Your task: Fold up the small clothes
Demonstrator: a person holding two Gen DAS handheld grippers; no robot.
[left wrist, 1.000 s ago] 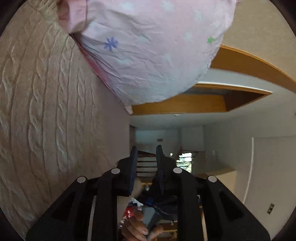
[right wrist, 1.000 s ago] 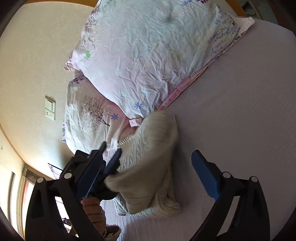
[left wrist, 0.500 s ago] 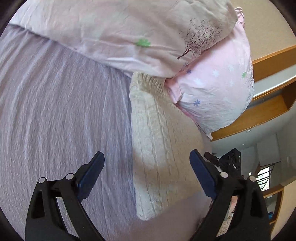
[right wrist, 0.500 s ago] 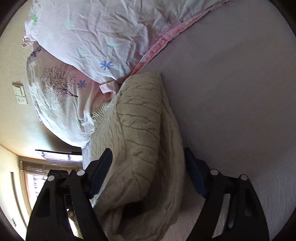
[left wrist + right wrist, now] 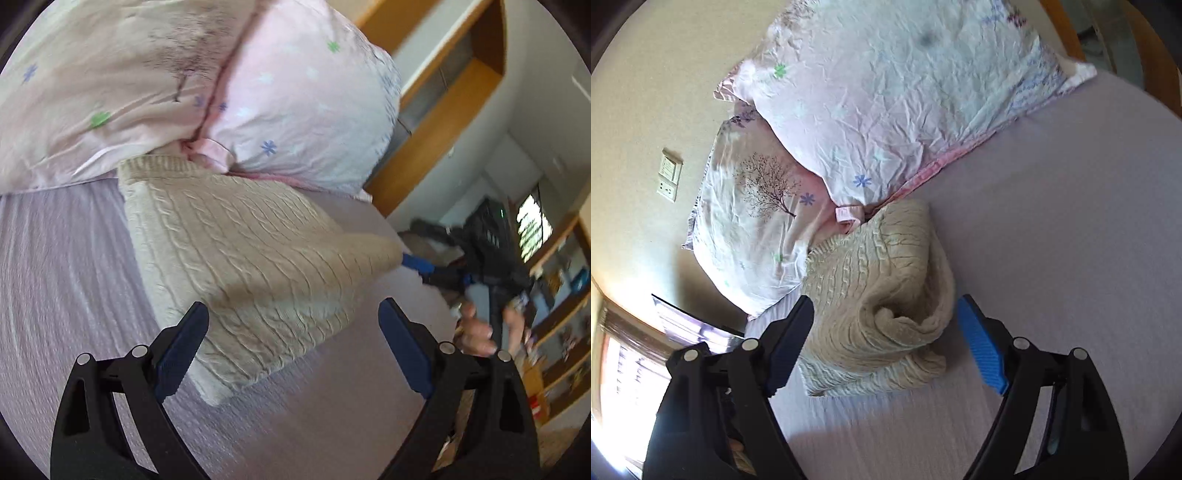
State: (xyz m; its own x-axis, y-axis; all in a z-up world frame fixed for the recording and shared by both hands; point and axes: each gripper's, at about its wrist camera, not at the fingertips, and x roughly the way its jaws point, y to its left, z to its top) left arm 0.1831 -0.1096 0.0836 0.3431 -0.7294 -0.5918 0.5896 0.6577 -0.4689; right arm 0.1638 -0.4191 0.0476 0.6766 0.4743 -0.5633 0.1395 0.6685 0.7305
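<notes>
A folded cream cable-knit sweater (image 5: 243,254) lies on the lilac bed sheet (image 5: 66,266), its ribbed end against the pillows. It also shows in the right wrist view (image 5: 882,302), where the near end is bunched in loose folds. My left gripper (image 5: 291,339) is open and empty, its fingers spread just short of the sweater's near edge. My right gripper (image 5: 886,332) is open and empty, its fingers either side of the bunched end and apart from it. The right gripper also appears in the left wrist view (image 5: 480,266), held by a hand beyond the sweater.
Two pale pink flowered pillows (image 5: 886,96) (image 5: 757,218) lie stacked at the head of the bed against the beige wall (image 5: 646,92). Bare sheet (image 5: 1071,221) stretches to the right of the sweater. Wooden shelving (image 5: 461,92) stands beyond the bed's edge.
Both grippers have pulled back from the sweater. The left gripper, shut a second ago, opened. The right gripper was wrapped close around the sweater half a second ago and now sits further off.
</notes>
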